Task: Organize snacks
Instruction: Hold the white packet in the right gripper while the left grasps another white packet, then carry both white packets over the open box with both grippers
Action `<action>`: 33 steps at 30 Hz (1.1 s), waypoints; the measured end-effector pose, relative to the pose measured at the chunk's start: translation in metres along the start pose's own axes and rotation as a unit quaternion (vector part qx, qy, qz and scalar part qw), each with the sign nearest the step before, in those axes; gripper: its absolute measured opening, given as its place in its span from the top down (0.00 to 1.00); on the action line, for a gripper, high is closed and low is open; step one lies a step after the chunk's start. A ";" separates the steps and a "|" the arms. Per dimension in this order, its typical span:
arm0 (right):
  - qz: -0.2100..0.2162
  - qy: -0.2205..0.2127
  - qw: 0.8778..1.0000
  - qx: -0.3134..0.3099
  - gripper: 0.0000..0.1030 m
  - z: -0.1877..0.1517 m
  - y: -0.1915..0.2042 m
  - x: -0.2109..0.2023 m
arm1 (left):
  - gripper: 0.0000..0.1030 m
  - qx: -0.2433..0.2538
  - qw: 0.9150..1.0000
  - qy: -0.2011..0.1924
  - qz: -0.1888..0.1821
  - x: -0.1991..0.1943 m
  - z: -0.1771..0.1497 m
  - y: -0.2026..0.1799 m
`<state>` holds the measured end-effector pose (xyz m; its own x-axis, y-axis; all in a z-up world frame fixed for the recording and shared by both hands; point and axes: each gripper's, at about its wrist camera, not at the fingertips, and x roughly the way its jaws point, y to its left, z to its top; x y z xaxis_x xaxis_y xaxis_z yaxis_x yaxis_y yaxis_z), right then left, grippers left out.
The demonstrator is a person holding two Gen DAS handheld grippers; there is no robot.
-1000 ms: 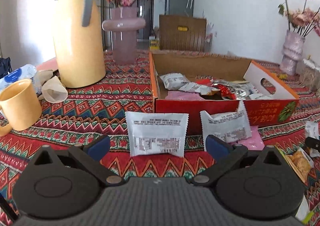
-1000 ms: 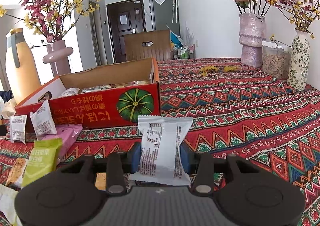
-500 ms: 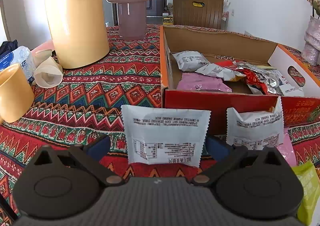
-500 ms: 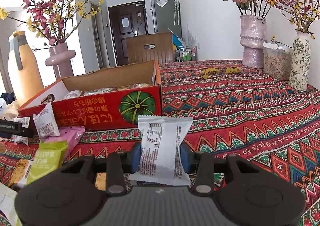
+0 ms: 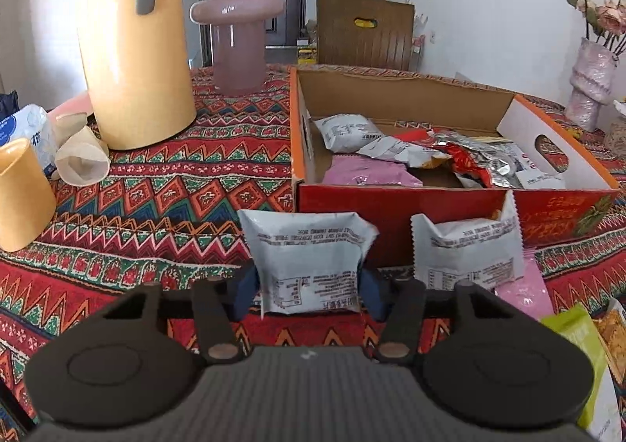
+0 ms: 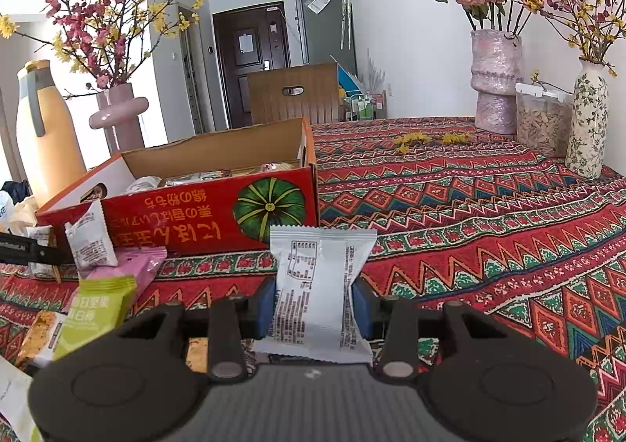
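Snack packets: left gripper [image 5: 309,291] just closed on white packet [image 5: 309,260]; right gripper [image 6: 315,309] clamps another [image 6: 319,285]; box [image 5: 411,207] at 12 o'clock.

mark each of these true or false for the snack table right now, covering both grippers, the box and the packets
1. The right gripper holds a white packet. True.
2. The left gripper is empty. False: its jaws have just closed on a white snack packet.
3. The red cardboard box already holds snacks. True.
4. The yellow cup sits inside the box. False: it stands on the tablecloth.
5. A green packet lies outside the box. True.
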<state>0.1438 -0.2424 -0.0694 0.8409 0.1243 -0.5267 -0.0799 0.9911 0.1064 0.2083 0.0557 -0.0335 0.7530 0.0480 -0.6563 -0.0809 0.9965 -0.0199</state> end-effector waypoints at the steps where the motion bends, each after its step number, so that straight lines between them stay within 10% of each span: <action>1: 0.000 -0.001 1.000 0.000 0.61 0.000 0.000 0.000 | 0.49 0.000 1.000 -0.001 -0.002 -0.002 -0.001 0.000; 33: 0.026 -0.066 0.997 -0.022 0.61 0.041 0.022 -0.019 | 0.50 0.003 0.995 -0.097 -0.039 -0.072 0.015 -0.027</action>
<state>0.1481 -0.2248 -0.0228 0.8982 0.1707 -0.4050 -0.1459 0.9851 0.0916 0.1662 0.0267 0.0260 0.8687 -0.0170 -0.4950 -0.0146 0.9981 -0.0599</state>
